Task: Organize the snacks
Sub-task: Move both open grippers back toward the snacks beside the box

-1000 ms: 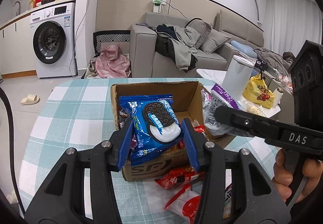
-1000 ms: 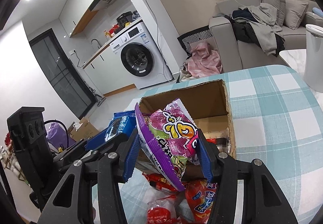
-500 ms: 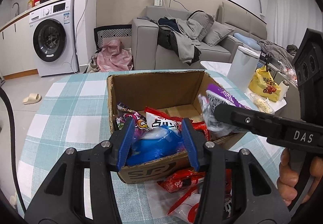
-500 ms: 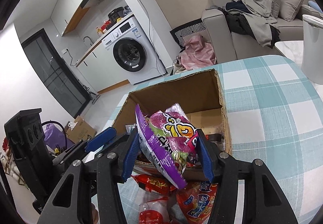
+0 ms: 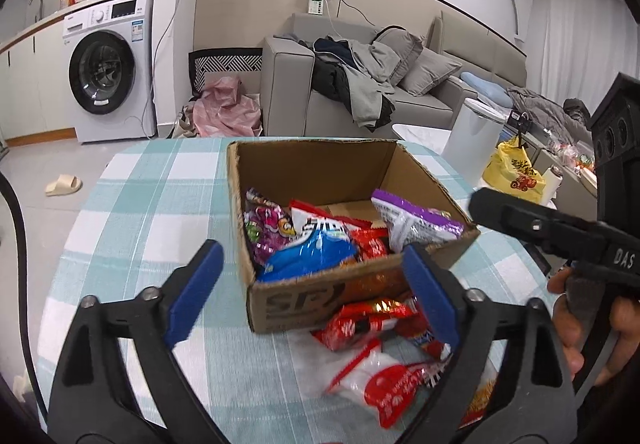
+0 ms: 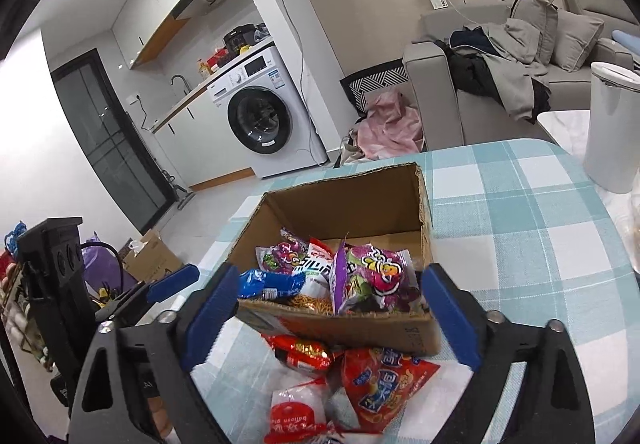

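Observation:
An open cardboard box [image 5: 312, 172] [image 6: 348, 204] stands on the checked table and holds several snack packets. The blue cookie packet [image 5: 308, 256] [image 6: 268, 282] lies inside at its near left. A purple snack bag [image 5: 416, 220] [image 6: 372, 272] leans inside at the near right. My left gripper [image 5: 312, 288] hovers at the box's near wall, its jaws opening wide and touching nothing. The jaws of my right gripper [image 6: 330, 310] are opening too, spread on either side of the box front and clear of the purple bag. Red packets [image 5: 368, 320] [image 6: 380, 384] lie loose in front of the box.
The table's checked cloth [image 5: 160, 204] [image 6: 540, 224] stretches left and right of the box. A white and red packet [image 5: 380, 384] [image 6: 296, 416] lies nearest me. A person's hand [image 5: 568, 324] holds the other tool at the right. A white bin [image 6: 612, 124] stands beyond the table edge.
Both grippers lowered their packets into the box and spread wide. The blue cookie packet and the purple bag now rest inside the box, free of the pads.

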